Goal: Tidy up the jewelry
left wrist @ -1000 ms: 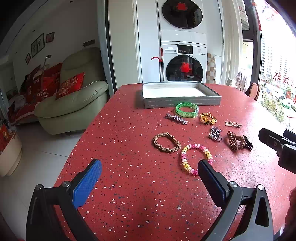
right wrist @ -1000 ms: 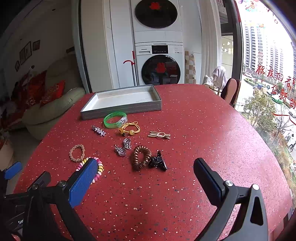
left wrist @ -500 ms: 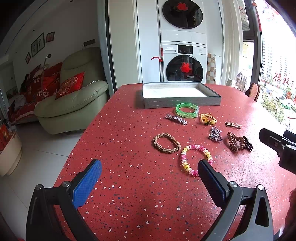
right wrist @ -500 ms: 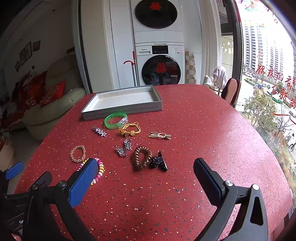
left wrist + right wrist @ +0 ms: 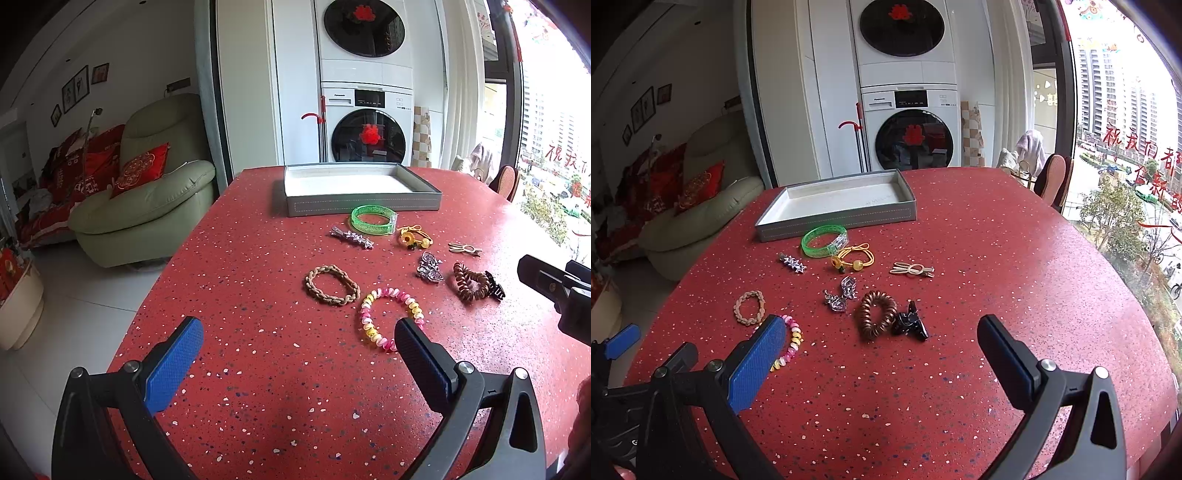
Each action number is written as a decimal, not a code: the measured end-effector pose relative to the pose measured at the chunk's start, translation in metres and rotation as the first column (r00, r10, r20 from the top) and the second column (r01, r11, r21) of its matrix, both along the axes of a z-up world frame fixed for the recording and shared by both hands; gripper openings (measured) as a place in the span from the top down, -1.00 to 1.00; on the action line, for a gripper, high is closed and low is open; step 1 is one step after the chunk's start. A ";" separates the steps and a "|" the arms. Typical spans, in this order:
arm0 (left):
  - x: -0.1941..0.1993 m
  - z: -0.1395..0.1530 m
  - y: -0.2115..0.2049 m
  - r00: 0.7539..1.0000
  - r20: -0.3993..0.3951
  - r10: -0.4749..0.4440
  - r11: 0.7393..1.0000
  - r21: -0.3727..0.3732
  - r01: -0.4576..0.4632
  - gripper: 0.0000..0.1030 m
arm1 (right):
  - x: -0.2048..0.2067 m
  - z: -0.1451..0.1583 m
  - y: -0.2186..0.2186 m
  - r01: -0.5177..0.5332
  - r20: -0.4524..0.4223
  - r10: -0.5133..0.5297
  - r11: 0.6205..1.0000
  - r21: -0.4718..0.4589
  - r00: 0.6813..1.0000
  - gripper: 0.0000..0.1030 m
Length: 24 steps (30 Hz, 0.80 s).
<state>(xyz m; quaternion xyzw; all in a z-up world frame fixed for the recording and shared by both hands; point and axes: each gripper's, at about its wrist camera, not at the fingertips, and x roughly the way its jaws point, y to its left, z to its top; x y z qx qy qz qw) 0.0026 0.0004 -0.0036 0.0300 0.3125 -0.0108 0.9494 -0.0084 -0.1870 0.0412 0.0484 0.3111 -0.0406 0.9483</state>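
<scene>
A grey tray [image 5: 362, 207] [image 5: 849, 219] with a white inside stands at the far side of the red table. In front of it lie a green bangle [image 5: 372, 220] [image 5: 824, 240], a star hair clip [image 5: 352, 237], a yellow hair tie [image 5: 414, 237], a beige clip [image 5: 912, 269], a braided tan bracelet [image 5: 331, 285], a pink-and-yellow coil bracelet [image 5: 389, 319], a silver butterfly clip [image 5: 841, 293], a brown coil hair tie [image 5: 876, 314] and a black claw clip [image 5: 909, 325]. My left gripper [image 5: 299, 343] and right gripper [image 5: 881, 341] hover open and hold nothing, nearer than the jewelry.
The table [image 5: 258, 258] drops off at its left edge toward a tiled floor and a green armchair [image 5: 147, 206]. Stacked washing machines [image 5: 908, 110] stand behind the table. A chair back [image 5: 1052, 181] and a large window lie to the right.
Both grippers have barely shifted; the jewelry and tray lie as before.
</scene>
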 end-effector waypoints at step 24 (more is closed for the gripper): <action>0.001 -0.002 0.000 1.000 -0.025 0.006 1.000 -0.009 -0.006 -1.00 | -0.001 -0.002 0.000 -0.002 -0.014 0.002 1.000 0.016 1.000 -1.00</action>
